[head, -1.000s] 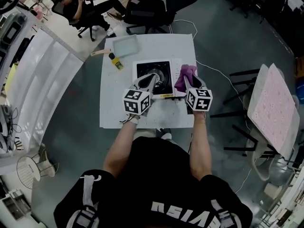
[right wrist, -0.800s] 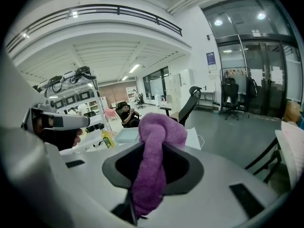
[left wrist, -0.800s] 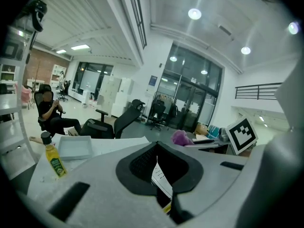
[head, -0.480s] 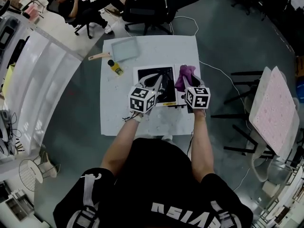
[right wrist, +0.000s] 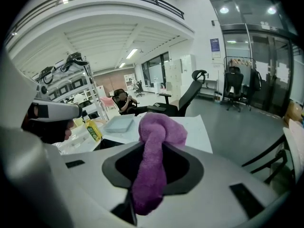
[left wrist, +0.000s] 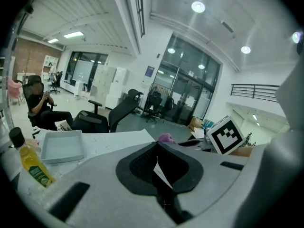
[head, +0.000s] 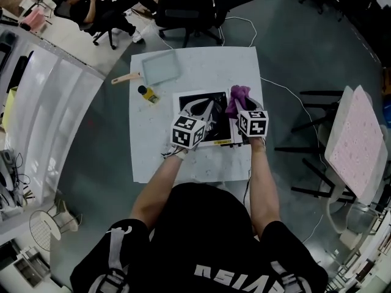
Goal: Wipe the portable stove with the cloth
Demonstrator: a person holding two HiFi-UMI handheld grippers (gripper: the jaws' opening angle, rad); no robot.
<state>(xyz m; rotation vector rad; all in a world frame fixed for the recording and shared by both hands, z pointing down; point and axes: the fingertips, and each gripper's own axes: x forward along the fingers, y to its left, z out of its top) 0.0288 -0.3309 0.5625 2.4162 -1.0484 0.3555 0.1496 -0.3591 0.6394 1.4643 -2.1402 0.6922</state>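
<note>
Head view: left tool (head: 200, 107) and right tool (head: 237, 110) side by side above the portable stove (head: 186, 99) on the white counter (head: 195, 66). Purple cloth (head: 238, 94) over the stove's right part, sticking out of the right tool. Farther back on the counter, a pale tray (head: 160, 66) and a yellow bottle (head: 146, 94).

Left gripper view: jaws pressed together; tray and bottle off to the left.

Right gripper view: jaws clamped on the cloth, its bunched end poking up past the tips.
</note>
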